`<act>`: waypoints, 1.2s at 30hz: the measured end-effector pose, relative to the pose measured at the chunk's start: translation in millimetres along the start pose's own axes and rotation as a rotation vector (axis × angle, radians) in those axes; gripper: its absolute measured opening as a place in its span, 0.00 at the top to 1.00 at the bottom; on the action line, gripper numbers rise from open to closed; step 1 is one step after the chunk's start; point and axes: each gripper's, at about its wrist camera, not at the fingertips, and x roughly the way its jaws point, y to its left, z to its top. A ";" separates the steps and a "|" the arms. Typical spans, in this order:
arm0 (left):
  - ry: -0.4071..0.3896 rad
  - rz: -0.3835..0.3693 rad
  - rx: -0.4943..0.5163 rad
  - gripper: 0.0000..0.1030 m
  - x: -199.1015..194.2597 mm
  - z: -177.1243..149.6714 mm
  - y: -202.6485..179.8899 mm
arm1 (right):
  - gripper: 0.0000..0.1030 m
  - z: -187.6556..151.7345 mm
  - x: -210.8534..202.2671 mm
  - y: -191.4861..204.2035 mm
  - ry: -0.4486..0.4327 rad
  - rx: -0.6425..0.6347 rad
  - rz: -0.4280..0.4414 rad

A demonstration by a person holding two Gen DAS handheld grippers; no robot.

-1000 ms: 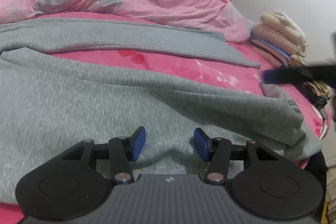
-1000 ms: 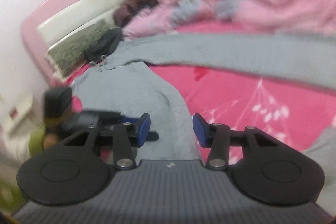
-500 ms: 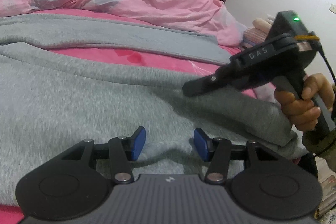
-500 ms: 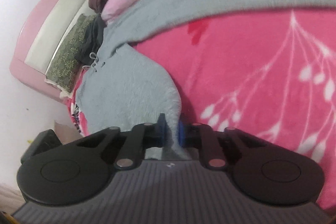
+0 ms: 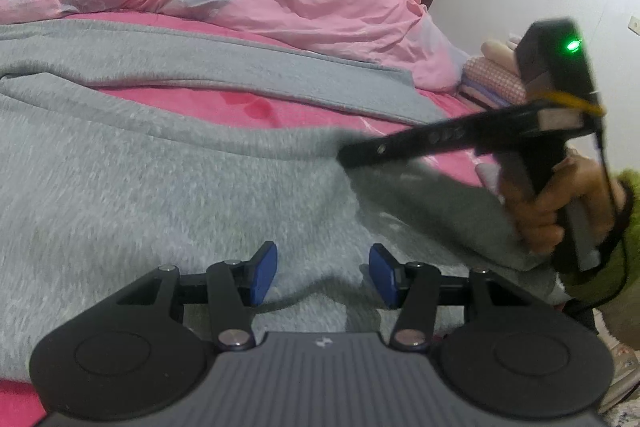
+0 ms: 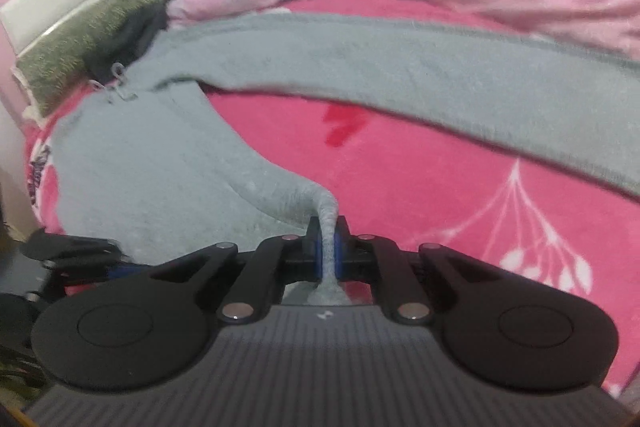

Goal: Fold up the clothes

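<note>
Left wrist view: left gripper (image 5: 322, 277) at bottom centre, blue pads wide apart, nothing between them. Fuzzy grey sweatpants (image 5: 160, 195) spread across frame centre on the pink floral blanket (image 5: 224, 103), directly under and ahead of the pads. Right gripper (image 5: 352, 157) reaches in from right edge, w/ hand (image 5: 540, 207) on its handle.

Right wrist view: right gripper (image 6: 327, 251) at lower centre, pads closed tight on a pinched ridge of the grey sweatpants (image 6: 160, 163); rest of fabric fans toward upper left, one leg running across the top.

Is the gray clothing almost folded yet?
Not nearly. Nothing looks folded: the gray pants lie spread across the pink blanket, both legs apart. In hand: the right gripper has pinched an edge of the near leg. The left gripper is open above the fabric. All the folds are left.
</note>
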 end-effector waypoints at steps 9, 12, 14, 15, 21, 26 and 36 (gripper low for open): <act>-0.040 0.054 -0.075 0.49 -19.4 4.2 20.1 | 0.96 0.4 -20.4 4.4 -0.078 -0.038 -0.046; -0.016 0.043 -0.157 0.50 -15.3 0.1 39.0 | 0.96 -3.2 -2.9 -9.7 -0.003 0.004 -0.076; -0.022 0.025 -0.170 0.50 -17.1 0.1 43.1 | 0.96 -6.8 6.5 -22.6 0.027 0.057 -0.067; -0.020 0.023 -0.168 0.50 -17.2 0.3 43.7 | 0.96 -6.8 6.8 -27.9 0.028 0.086 -0.057; -0.016 0.018 -0.153 0.50 -18.0 -0.2 44.6 | 0.72 -0.8 -41.3 -68.0 -0.083 0.253 -0.089; -0.012 0.039 -0.112 0.50 -15.5 5.4 33.1 | 0.55 -18.9 -120.7 -127.8 -0.255 0.404 -0.253; 0.014 0.045 0.012 0.49 8.0 27.8 -6.3 | 0.38 -80.0 -131.1 -189.7 -0.160 0.542 -0.328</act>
